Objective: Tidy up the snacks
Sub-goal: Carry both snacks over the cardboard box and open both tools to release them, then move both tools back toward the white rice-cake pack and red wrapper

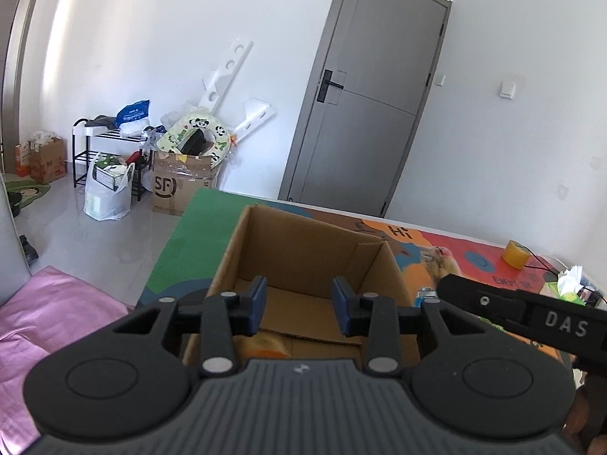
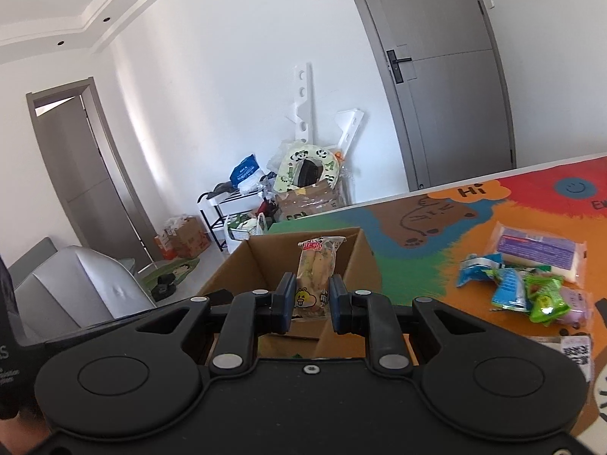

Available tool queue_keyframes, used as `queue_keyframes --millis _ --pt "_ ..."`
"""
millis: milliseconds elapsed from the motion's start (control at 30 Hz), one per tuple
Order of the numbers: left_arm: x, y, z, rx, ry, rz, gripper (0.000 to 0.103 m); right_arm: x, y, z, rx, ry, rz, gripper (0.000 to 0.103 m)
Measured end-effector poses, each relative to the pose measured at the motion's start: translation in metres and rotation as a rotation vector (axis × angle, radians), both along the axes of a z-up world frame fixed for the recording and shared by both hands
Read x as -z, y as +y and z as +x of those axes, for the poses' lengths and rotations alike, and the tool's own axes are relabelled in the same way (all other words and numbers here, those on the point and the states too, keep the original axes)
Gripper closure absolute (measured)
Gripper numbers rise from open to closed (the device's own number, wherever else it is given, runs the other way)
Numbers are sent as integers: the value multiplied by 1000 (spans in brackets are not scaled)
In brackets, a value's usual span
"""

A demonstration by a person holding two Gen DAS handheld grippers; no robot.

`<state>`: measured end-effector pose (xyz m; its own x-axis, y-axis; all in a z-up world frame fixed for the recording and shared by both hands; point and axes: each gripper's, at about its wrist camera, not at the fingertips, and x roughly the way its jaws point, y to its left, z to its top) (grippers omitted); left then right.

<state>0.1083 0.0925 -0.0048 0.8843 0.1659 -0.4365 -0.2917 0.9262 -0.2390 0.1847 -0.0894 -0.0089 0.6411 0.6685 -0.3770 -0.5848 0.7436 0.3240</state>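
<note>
Right gripper (image 2: 310, 305) clamps a snack packet (image 2: 315, 278) above the cardboard box (image 2: 364, 261); left gripper (image 1: 299, 305) gapes, unloaded, over it. Several snacks (image 2: 527, 276) remain loose toward the mat's (image 2: 417, 250) right edge; sorting appears unfinished.

I see table (image 2: 436, 227) under colourful cartoon mat (image 1: 197, 242). Open cardboard box (image 1: 303, 250) sits on mat near left edge. Snack packets (image 2: 531, 284) in loose pile right of box, white-purple pack (image 2: 538, 252) behind them. Tape roll (image 1: 515, 254) toward far right edge, tissues (image 1: 571, 282) just beside it at corner.
</note>
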Motion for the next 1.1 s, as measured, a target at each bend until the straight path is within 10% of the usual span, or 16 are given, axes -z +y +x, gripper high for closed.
queue_keyframes --millis 400,733,1100 --pt "-8 -4 -12 -12 5 -9 52 -3 -4 -5 0 7 29 65" --pt "-13 -31 -12 41 -13 -2 16 5 -54 -16 87 39 32 49" --pt "-16 -65 -13 103 -20 -1 9 9 -115 -30 202 33 42 18"
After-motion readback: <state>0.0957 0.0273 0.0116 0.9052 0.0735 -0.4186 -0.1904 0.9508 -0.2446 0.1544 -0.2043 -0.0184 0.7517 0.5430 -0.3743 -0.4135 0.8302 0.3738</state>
